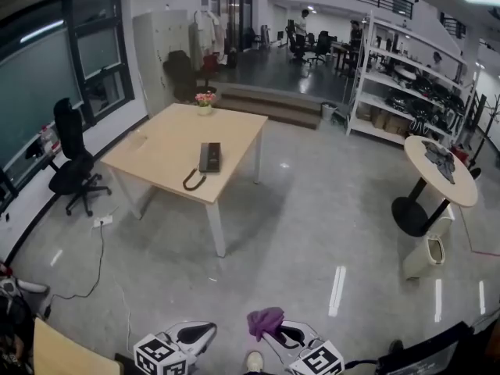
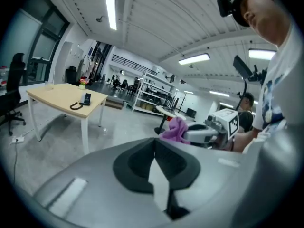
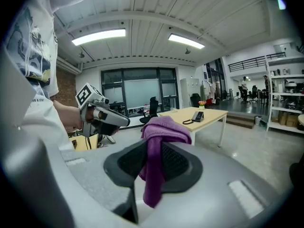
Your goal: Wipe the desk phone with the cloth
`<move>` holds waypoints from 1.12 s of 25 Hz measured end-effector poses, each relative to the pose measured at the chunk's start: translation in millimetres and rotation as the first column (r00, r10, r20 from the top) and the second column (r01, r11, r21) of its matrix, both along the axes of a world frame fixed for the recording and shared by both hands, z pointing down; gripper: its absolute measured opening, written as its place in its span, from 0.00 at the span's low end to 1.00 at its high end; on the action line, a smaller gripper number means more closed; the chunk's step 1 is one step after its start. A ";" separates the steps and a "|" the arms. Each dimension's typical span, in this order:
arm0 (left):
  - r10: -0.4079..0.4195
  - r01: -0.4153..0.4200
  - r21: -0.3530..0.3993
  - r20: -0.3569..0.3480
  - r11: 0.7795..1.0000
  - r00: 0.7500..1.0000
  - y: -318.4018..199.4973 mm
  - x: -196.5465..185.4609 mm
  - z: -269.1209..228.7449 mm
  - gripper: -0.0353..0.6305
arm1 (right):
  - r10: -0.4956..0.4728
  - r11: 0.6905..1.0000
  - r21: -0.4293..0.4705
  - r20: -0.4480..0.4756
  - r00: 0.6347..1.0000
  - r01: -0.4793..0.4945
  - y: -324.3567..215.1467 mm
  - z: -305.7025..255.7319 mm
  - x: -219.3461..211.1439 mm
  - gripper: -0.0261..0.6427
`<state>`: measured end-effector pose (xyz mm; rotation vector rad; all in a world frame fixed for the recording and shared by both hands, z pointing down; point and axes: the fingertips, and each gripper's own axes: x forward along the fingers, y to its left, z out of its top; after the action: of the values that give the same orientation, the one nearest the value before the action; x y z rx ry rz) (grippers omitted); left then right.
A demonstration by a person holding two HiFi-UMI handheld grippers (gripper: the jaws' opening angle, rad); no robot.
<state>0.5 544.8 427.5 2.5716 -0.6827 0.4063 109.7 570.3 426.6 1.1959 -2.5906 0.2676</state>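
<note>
I judge that little of the job is done. My right claw (image 3: 153, 164) is clamped on the purple cloth (image 3: 160, 129), which hangs folded between its jaws, so the cloth is in hand. My left claw (image 2: 155, 167) is closed up with nothing in it. The phone (image 1: 209, 157) lies on the table (image 1: 160, 143), near its front edge toward the right front corner, well apart from me across the floor. No wiping has begun. Left to do: reach the table and rub the phone down. I count one cloth, one phone, one pot of flowers (image 1: 205, 100) at the table's far edge, and two claws.
</note>
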 end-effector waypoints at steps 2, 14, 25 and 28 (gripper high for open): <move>-0.009 0.009 0.011 0.005 1.000 1.000 -11.9 10.1 -0.9 0.06 | -0.001 1.000 -0.002 0.011 1.000 0.001 -12.8 1.3 11.3 0.17; -0.061 0.061 -0.021 0.007 0.998 0.998 -95.1 12.7 15.2 0.06 | 0.006 0.998 -0.056 0.017 1.000 -0.005 -98.8 17.0 30.1 0.17; 0.069 -0.069 0.034 0.005 0.997 0.998 -246.5 -8.3 5.1 0.07 | 0.067 0.997 -0.035 -0.025 0.997 -0.067 -250.0 -11.3 -5.3 0.17; 0.095 -0.096 0.047 0.013 0.994 0.995 -280.3 -14.8 0.2 0.07 | 0.079 0.997 -0.010 -0.056 0.995 -0.080 -290.9 -19.3 -20.6 0.17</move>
<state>-14.4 264.5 427.7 2.6562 -0.5811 0.4393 89.0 279.4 407.3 1.2858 -2.4939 0.2628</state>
